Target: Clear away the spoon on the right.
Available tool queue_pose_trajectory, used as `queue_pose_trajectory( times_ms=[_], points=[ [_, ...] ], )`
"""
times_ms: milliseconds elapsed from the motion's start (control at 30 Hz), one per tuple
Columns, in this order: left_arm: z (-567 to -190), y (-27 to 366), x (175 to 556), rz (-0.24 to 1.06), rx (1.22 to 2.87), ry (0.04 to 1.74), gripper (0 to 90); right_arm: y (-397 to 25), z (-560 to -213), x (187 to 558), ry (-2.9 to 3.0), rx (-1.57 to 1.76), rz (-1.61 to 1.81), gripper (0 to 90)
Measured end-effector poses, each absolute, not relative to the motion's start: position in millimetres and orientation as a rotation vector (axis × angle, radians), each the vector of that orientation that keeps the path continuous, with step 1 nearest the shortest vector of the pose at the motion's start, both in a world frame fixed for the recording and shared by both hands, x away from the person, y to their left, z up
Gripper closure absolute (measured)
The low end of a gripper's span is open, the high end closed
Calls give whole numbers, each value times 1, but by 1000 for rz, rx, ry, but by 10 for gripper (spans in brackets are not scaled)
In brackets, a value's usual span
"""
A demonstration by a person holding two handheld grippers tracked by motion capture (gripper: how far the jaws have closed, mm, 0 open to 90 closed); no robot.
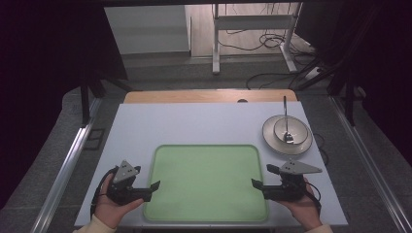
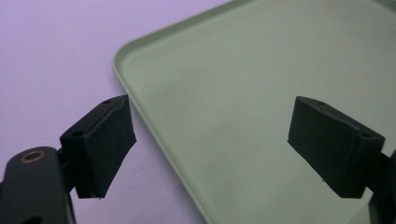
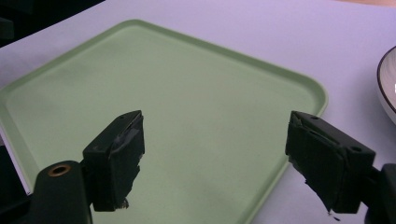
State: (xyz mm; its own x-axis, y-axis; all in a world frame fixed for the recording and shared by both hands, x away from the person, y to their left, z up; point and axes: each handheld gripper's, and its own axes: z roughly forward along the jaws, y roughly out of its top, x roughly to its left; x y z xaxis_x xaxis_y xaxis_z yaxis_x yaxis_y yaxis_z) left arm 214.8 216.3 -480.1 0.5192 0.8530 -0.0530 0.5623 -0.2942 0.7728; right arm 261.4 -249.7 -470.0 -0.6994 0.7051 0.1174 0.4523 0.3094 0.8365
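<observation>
A pale green tray [image 1: 206, 213] lies flat on the white table, near its front edge, with nothing on it. My left gripper [image 1: 154, 187] hovers at the tray's left rim [image 2: 140, 116], jaws wide apart and holding nothing. Opposite it, my right gripper [image 1: 256, 185] is open over the tray's right rim [image 3: 299, 140]. The left gripper [image 2: 212, 140] spans the tray's left border. The right gripper [image 3: 215, 154] looks across the tray's bare surface. A plate [image 1: 272, 138] with a bowl [image 1: 299, 130] and a spoon [image 1: 285, 119] stands at the right.
The white table top [image 1: 194, 121] lies over a wooden board [image 1: 209, 95] at its far edge. Beyond the table stand metal desk legs [image 1: 215, 48] and floor cables [image 1: 272, 41]. The bowl's dark-rimmed edge [image 3: 387, 88] lies right of the tray.
</observation>
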Motion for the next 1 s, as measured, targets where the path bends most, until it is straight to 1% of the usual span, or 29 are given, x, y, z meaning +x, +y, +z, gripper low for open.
queue_pose_trajectory(
  times_ms=[433,633,1000],
  points=[
    [-480,218,210,494,1983,1173,148,-242,-462,268,2340,1010,1322,214],
    [-480,213,209,503,2004,1152,148,-243,-459,270,2339,1010,1318,218],
    [-478,219,209,495,2002,1147,158,-236,-426,282,2306,1012,1275,235]
  ],
)
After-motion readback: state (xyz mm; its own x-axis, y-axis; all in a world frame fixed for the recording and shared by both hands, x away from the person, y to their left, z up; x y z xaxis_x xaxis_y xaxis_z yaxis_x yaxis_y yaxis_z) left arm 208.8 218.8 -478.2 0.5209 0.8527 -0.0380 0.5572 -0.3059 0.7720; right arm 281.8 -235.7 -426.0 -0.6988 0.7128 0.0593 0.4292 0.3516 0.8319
